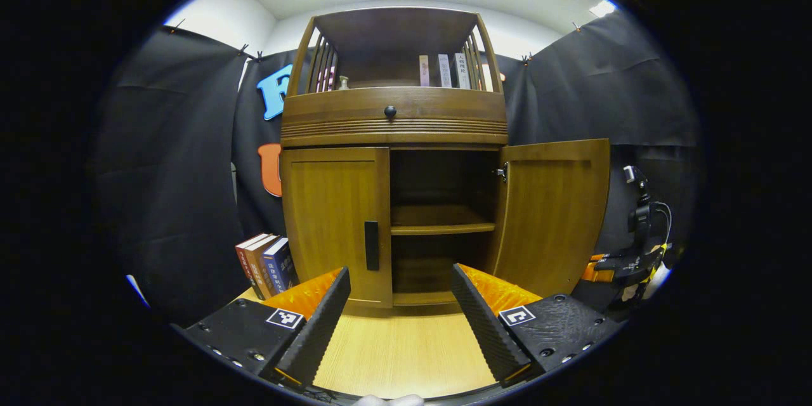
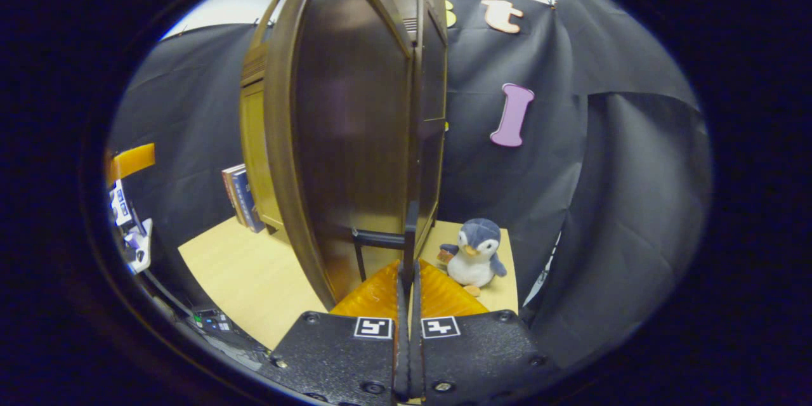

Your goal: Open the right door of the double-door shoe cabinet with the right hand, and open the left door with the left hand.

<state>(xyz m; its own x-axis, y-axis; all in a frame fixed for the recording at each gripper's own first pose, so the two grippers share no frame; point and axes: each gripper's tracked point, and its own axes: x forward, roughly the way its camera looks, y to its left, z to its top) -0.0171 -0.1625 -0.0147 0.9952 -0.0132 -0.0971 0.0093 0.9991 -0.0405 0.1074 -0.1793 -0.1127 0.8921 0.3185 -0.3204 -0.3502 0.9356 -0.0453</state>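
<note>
The shoe cabinet [image 1: 393, 139] stands on the wood surface [image 1: 399, 342] straight ahead of my left tongs [image 1: 399, 304], backed by the black cloth wall. Its right door [image 1: 552, 216] is swung wide open, showing a dark interior w/ one shelf [image 1: 441, 222] across the middle; the left door [image 1: 336, 222] is shut, black handle [image 1: 372, 245] at its inner edge. My left tongs are spread wide, holding nothing, short of that handle and not touching the cabinet. In the right gripper view my right tongs [image 2: 406, 279] are pressed together on the thin edge of the open right door [image 2: 355, 139], which I see nearly edge-on, so its face is dark and blurred; whether the bar [image 2: 380, 238] beside the tips is the door's handle I can't tell. Above the doors: a drawer front w/ a round black knob [image 1: 390, 111], then an open top shelf w/ a few upright books [image 1: 444, 70]; spine text too small to read. More books [image 1: 263, 263] lean vs. the cabinet's left side; spines have writing, illegible at this res. A plush penguin [image 2: 474, 252] sits on the surface at the cabinet's far side, near the cloth. The tongs' bodies carry black-and-white square markers [image 1: 284, 318], no words. In the left gripper view, my other tongs' body [image 1: 634, 254] is partly cut off at the rim.
</note>
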